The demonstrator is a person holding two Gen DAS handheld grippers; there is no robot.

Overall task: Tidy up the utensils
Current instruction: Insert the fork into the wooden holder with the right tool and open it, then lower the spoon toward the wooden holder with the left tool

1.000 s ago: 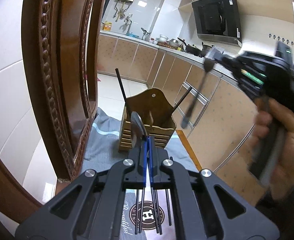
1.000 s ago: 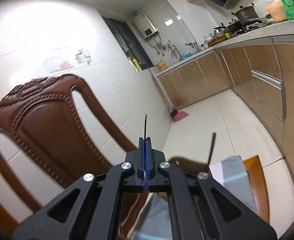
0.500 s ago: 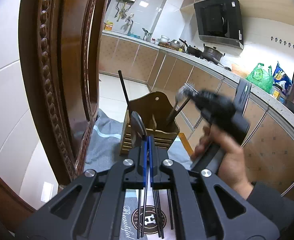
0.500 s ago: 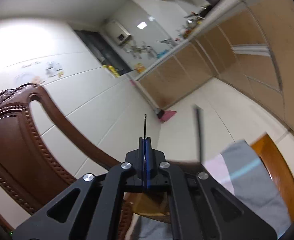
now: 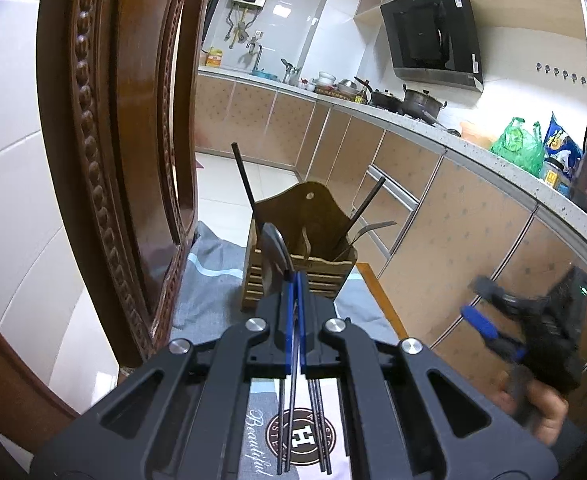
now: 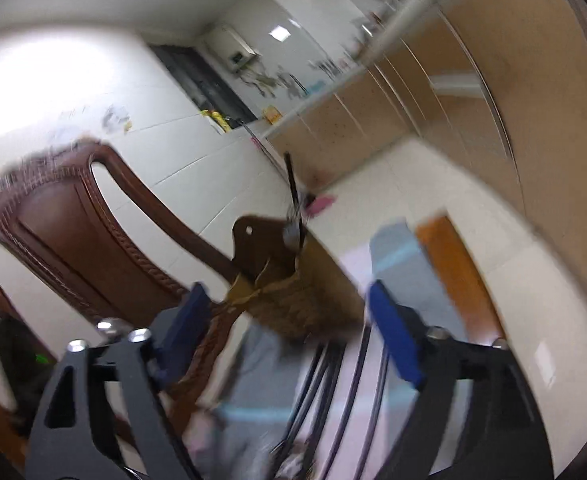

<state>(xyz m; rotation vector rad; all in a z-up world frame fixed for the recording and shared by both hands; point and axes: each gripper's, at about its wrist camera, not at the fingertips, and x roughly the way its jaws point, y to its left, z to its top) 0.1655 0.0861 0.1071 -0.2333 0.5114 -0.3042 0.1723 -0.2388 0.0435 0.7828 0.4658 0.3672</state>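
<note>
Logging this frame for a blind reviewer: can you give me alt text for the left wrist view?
The left gripper is shut on a spoon, just short of a wooden utensil holder on a grey cloth. The right gripper, open, is low at right.

Black gripper frames (image 5: 293, 292), blue fingers (image 6: 393, 340), silver screws, bare hand (image 5: 541, 412)

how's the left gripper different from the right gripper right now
The left gripper is shut on a spoon in front of the wooden holder; the right gripper is open and holds nothing. The left looks sharp, the right blurred. Both have black bodies and blue pads.
</note>
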